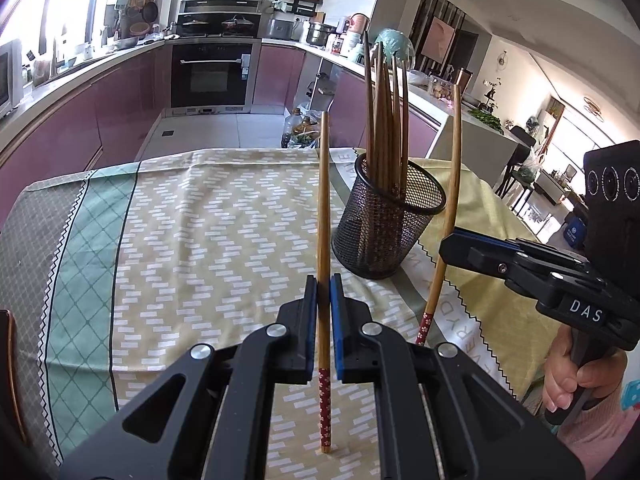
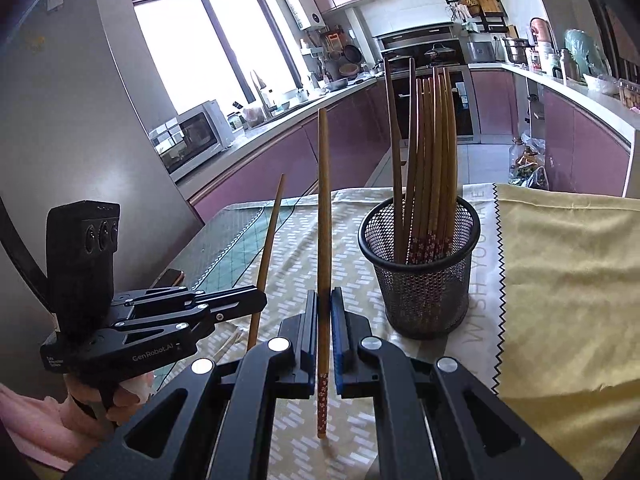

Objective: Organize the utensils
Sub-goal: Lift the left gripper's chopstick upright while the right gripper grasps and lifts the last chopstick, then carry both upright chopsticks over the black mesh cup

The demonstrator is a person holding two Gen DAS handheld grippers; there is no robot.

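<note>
Nearest the left wrist camera, the left gripper (image 1: 324,292) has its blue-padded tongs pressed together on a wooden chopstick (image 1: 323,240), held upright with its red flowered end pointing down, the tip just above or touching the tablecloth (image 1: 200,216); which one cannot be told. From the right wrist view, the right gripper (image 2: 324,308) pinches a second chopstick (image 2: 323,240) the same way, upright, patterned end down near the cloth.

Both held sticks stand near the black mesh holder (image 1: 386,228), which sits upright on the cloth. The left gripper's stick is to the holder's left; the right gripper's stick is just beside the holder's right side in the left view. Inside the holder a bundle of chopsticks (image 1: 386,112) stands with narrow ends up, leaning slightly apart, red flowered ends at the bottom.

The tablecloth around the holder is patterned with pale zigzag dashes, a teal diamond band and a grey border to the holder's left, and a plain yellow cloth (image 2: 568,280) to its right, edged with a black zigzag and pale lettering.

Beyond the holder lies a kitchen: mauve cabinets (image 1: 120,100), a built-in oven (image 1: 212,76) under a stove with pots, a microwave (image 2: 192,136) below a bright window (image 2: 212,44), and cluttered counters.
</note>
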